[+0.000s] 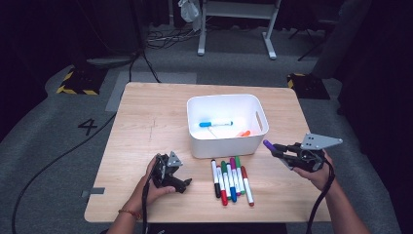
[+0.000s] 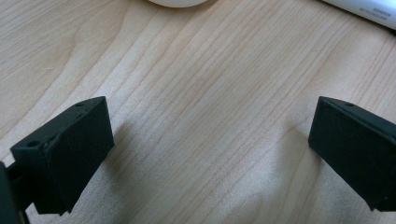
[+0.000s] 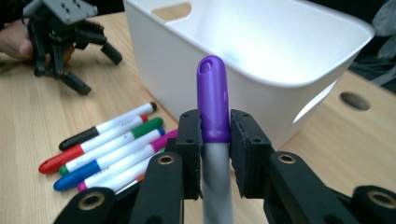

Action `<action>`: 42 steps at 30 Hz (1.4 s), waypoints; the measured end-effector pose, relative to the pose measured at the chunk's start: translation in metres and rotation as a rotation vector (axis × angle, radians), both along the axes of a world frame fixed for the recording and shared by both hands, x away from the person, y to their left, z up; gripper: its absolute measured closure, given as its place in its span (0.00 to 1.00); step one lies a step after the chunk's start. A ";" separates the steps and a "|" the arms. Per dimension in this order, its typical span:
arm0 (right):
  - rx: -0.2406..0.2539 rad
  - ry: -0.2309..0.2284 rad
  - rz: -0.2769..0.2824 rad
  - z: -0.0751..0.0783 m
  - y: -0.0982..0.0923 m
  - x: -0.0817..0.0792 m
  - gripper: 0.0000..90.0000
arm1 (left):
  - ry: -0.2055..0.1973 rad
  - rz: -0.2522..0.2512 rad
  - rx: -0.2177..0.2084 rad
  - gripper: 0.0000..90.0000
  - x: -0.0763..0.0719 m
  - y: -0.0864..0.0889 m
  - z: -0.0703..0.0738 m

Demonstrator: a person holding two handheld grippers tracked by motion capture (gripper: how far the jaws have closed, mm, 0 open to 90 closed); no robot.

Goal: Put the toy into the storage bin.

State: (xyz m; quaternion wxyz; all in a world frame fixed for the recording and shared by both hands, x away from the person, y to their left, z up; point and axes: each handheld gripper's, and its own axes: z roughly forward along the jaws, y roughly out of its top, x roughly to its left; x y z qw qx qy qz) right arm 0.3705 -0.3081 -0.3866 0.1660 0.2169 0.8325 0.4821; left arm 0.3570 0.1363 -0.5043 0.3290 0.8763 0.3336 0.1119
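Observation:
My right gripper (image 1: 280, 150) is lifted above the table's right side, shut on a purple-capped marker (image 1: 268, 144). In the right gripper view the jaws clamp the marker (image 3: 213, 98) just below its cap, which points toward the white bin (image 3: 168, 70). Several markers (image 1: 231, 180) lie side by side in front of the bin (image 1: 224, 146). A blue-capped marker (image 1: 215, 124) and an orange one (image 1: 243, 133) lie inside it. My left gripper (image 1: 185, 184) rests on the table at the left, and its fingers (image 2: 70, 149) stand wide apart over bare wood.
The wooden table (image 1: 146, 122) has free room to the left of the bin and behind it. The row of markers (image 3: 107, 149) lies between my two grippers. The bin's rounded corner (image 2: 177, 2) and a white marker barrel (image 2: 369, 9) edge the left gripper view.

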 end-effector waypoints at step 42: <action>-0.213 -0.056 0.155 0.066 0.122 0.100 0.83 | 0.000 0.000 -0.001 0.00 0.000 0.000 0.000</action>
